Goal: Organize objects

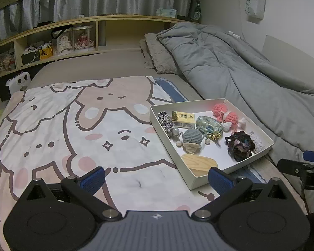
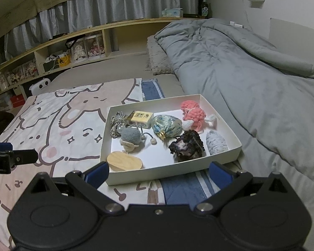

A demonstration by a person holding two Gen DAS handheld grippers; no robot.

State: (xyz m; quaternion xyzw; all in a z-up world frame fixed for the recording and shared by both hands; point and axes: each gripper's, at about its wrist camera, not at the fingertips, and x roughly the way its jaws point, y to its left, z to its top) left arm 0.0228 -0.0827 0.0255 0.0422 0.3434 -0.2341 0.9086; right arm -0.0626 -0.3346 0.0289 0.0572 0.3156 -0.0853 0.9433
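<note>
A white cardboard tray [image 1: 163, 128] [image 2: 157, 176] lies on the cartoon-print blanket [image 1: 52, 125] [image 2: 62, 115]. Inside it are a pink crochet toy [image 1: 224, 114] [image 2: 192, 112], a dark crochet piece [image 1: 241, 146] [image 2: 187, 146], a blue-green pouch [image 1: 209, 124] [image 2: 167, 124], a grey crochet toy [image 1: 191, 137] [image 2: 130, 136], a yellow box [image 1: 183, 118] [image 2: 139, 117], a rope knot [image 1: 164, 119] [image 2: 116, 121], a wooden oval [image 1: 198, 163] [image 2: 124, 161] and a pale knit roll [image 2: 216, 143]. My left gripper [image 1: 156, 179] is open, just short of the tray's near-left corner. My right gripper [image 2: 159, 174] is open at the tray's near wall. Both hold nothing.
A rumpled grey duvet [image 1: 240, 67] [image 2: 251, 73] lies along the right by the wall. A fuzzy grey pillow [image 1: 161, 54] sits behind the tray. A wooden shelf [image 1: 52, 41] [image 2: 62, 52] with boxed dolls runs along the far side.
</note>
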